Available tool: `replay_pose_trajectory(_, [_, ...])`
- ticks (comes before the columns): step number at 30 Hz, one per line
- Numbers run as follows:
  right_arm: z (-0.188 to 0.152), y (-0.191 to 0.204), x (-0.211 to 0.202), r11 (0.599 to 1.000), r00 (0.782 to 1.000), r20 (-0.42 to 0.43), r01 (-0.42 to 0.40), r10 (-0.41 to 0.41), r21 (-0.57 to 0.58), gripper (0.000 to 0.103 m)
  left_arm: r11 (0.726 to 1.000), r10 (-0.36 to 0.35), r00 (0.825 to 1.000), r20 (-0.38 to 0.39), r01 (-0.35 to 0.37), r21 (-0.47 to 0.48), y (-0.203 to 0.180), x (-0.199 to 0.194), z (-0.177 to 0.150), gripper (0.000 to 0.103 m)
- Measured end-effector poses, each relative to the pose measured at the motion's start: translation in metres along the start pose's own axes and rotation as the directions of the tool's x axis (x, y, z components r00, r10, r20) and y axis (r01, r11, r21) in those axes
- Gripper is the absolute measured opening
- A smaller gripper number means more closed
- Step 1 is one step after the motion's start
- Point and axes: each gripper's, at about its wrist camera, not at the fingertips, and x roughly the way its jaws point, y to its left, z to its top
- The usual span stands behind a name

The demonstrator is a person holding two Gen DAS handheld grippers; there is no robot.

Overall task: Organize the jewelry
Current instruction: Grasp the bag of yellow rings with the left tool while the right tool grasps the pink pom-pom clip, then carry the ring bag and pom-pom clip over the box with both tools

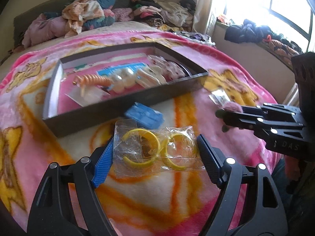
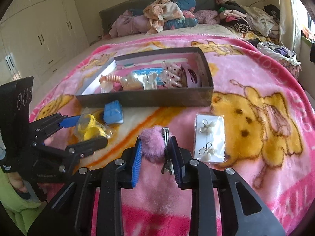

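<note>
A clear bag of yellow hoop earrings (image 1: 155,149) lies on the pink blanket between the fingers of my left gripper (image 1: 156,147), which touch its two ends; it also shows in the right wrist view (image 2: 90,129). My right gripper (image 2: 156,147) is shut on a pink pompom hair clip (image 2: 154,144); the gripper also shows in the left wrist view (image 1: 222,122). A dark shallow box (image 1: 122,106) behind holds several jewelry pieces. A blue case (image 1: 144,117) lies by the box front. A card of silver earrings (image 2: 209,139) lies to the right.
Piled clothes and pillows (image 2: 167,15) lie at the head of the bed. White wardrobes (image 2: 39,35) stand at left. A window ledge (image 1: 256,33) with dark clothes is at right.
</note>
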Motion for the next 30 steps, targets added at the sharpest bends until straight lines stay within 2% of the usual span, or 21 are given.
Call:
replay_pose_trajectory(14, [0.028,0.020,0.008,0.999,1.000,0.027,-0.014,0.015,-0.035,0.026,0.993,0.084,0.993,0.083,-0.077,-0.087,0.043,-0.013,0.028,0.071])
replay_pose_trajectory(30, [0.067,0.022,0.022,0.999,0.998,0.058,-0.004,0.007,-0.046,0.026,0.987,0.117,0.987,0.112,-0.102,-0.127,0.070,-0.004,0.050,0.071])
